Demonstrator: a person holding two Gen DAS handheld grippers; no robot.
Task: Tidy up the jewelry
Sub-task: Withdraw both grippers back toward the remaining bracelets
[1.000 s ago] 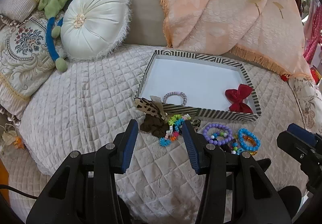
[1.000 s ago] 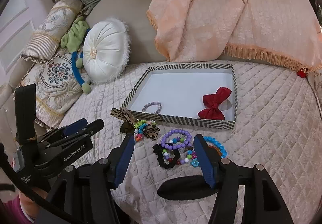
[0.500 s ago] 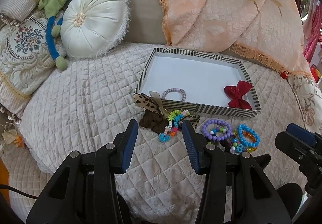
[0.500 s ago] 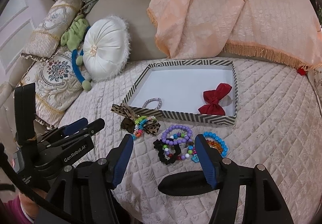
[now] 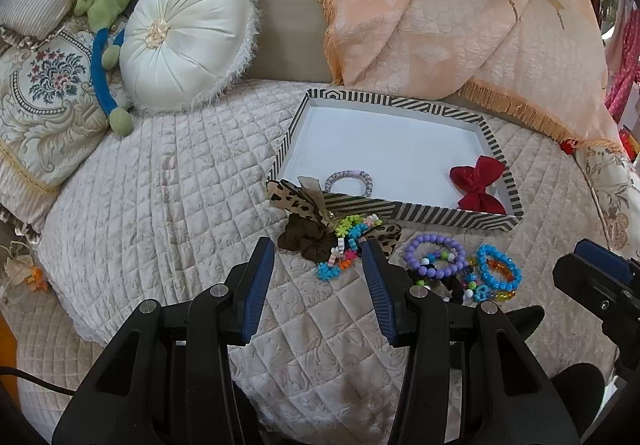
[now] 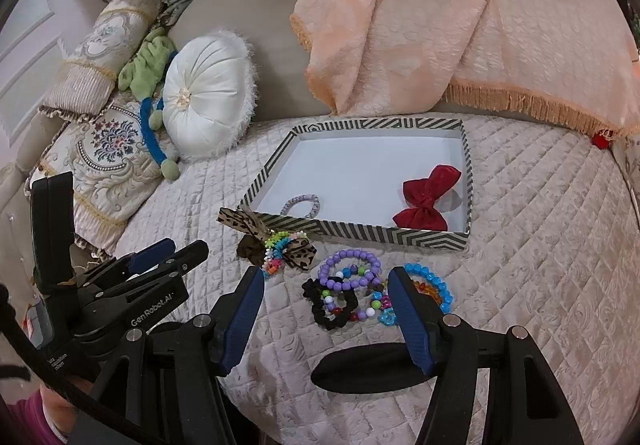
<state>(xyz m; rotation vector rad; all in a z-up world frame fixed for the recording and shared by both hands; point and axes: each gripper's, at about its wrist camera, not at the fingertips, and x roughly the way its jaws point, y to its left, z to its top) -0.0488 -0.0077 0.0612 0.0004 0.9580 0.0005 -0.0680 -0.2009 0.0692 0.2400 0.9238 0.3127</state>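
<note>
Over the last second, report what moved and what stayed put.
Both open grippers, left gripper and right gripper, eased slightly toward the loose jewelry; neither took hold of anything. The red bow and lilac bracelet stayed in the striped tray; the purple bead bracelet and leopard bow stayed outside.

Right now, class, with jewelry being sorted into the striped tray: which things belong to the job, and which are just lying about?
Belongs to the job:
striped tray
red bow
lilac bracelet in the tray
purple bead bracelet
blue bead bracelet
black scrunchie
leopard bow
brown scrunchie
left tongs and right tongs, both open

Just lying about:
round white cushion
peach throw
green plush toy
</note>
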